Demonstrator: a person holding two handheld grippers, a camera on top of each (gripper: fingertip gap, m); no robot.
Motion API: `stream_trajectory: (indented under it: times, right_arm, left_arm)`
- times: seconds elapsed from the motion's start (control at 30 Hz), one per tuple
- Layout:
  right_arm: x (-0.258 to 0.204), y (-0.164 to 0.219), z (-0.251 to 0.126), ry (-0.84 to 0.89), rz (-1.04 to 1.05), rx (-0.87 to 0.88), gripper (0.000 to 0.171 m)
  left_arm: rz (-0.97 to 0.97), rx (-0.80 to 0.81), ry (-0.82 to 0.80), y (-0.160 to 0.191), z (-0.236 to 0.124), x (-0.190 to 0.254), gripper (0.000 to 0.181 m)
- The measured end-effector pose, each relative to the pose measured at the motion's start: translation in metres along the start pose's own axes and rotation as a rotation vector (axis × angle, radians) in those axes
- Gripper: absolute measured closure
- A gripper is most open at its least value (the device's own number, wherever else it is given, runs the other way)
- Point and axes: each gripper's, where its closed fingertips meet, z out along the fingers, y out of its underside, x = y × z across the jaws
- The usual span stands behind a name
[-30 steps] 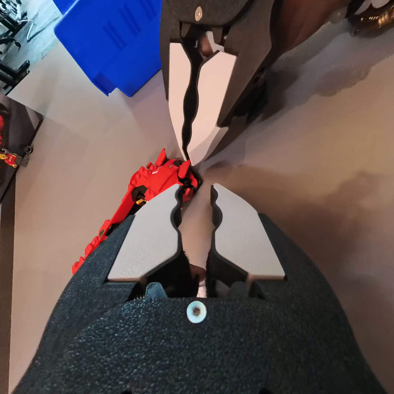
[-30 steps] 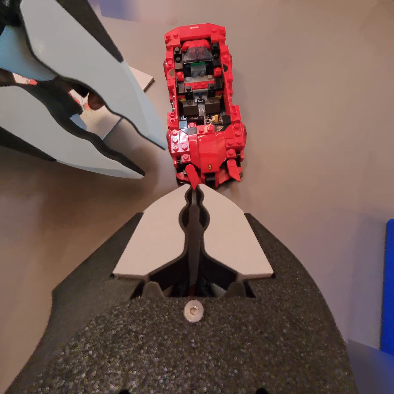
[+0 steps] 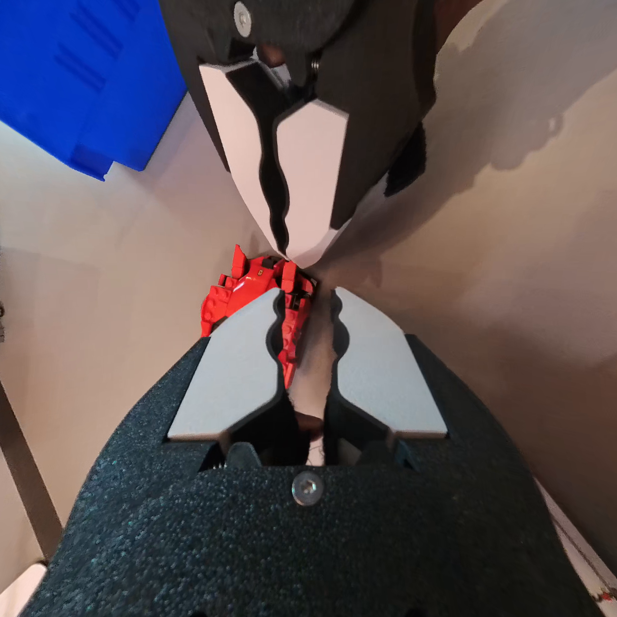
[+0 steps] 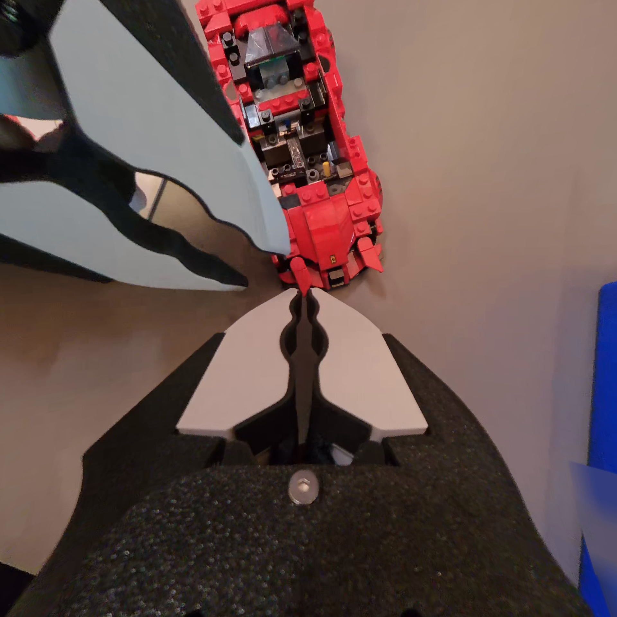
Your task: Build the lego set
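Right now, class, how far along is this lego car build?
Mostly done: the red lego car sits on the table with body and nose assembled. In hand: the right gripper, nearly shut, pinches a red slope piece at the nose; the left gripper is open alongside. Left: the cockpit is uncovered, studs exposed.

Plain beige tabletop (image 3: 100,267) under warm light, blue plastic bin (image 3: 76,76) nearby.

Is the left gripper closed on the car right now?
No: the left gripper stands open, a bare gap between its fingers, and the red lego car lies beside its fingers, ungripped.
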Motion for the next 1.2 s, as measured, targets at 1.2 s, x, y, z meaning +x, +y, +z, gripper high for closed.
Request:
stream_trajectory:
  times: [1.2]
  right_arm:
    - [-0.005,0.0,0.004,-0.04,0.015,-0.005,0.168]
  left_arm:
    - [0.018,-0.113,0.02,0.006,0.012,0.008,0.146]
